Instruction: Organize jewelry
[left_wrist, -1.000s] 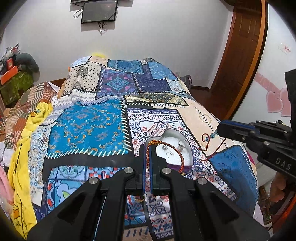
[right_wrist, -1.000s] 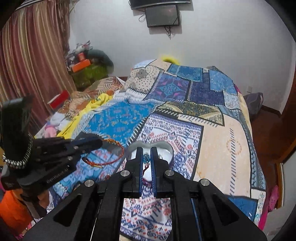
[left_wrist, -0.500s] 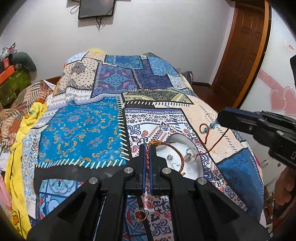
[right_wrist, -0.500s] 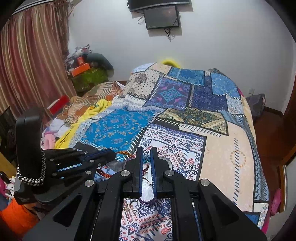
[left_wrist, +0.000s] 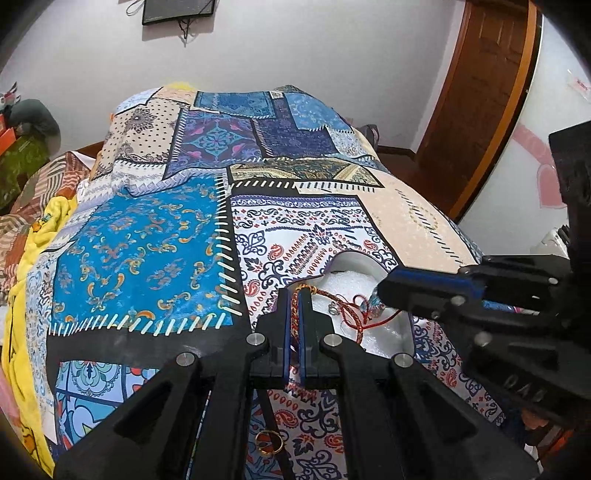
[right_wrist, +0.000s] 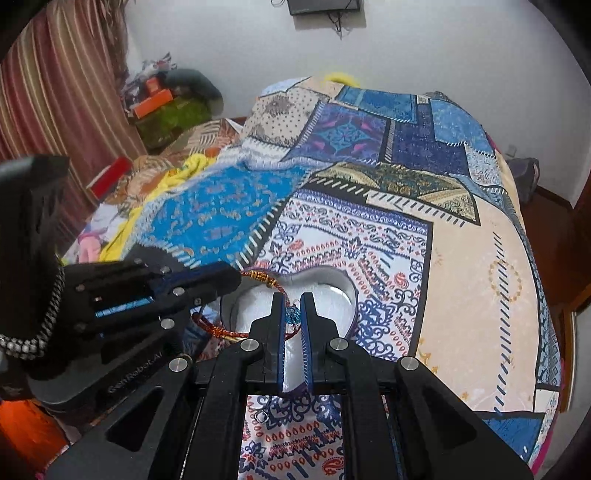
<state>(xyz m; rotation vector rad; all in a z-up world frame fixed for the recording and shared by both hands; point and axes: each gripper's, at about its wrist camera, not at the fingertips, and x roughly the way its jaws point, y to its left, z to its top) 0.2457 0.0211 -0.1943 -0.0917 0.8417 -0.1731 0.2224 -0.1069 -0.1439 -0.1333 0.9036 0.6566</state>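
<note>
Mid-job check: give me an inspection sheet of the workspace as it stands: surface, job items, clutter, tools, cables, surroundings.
Surface: bed under a patchwork bedspread.
Job's things: heart-shaped box with white lining, open; red-and-gold braided bracelet; red cord bracelet with blue bead; gold ring on the bedspread, outside the box.
Clutter: yellow blanket and a pile of fabrics and boxes at the bedside.
Tools: left tool shut on the braided bracelet; right tool shut on the cord bracelet at its bead; both over the box.
Cables: wires hanging below the wall screen.
Surroundings: white wall, wooden door, striped curtain.
</note>
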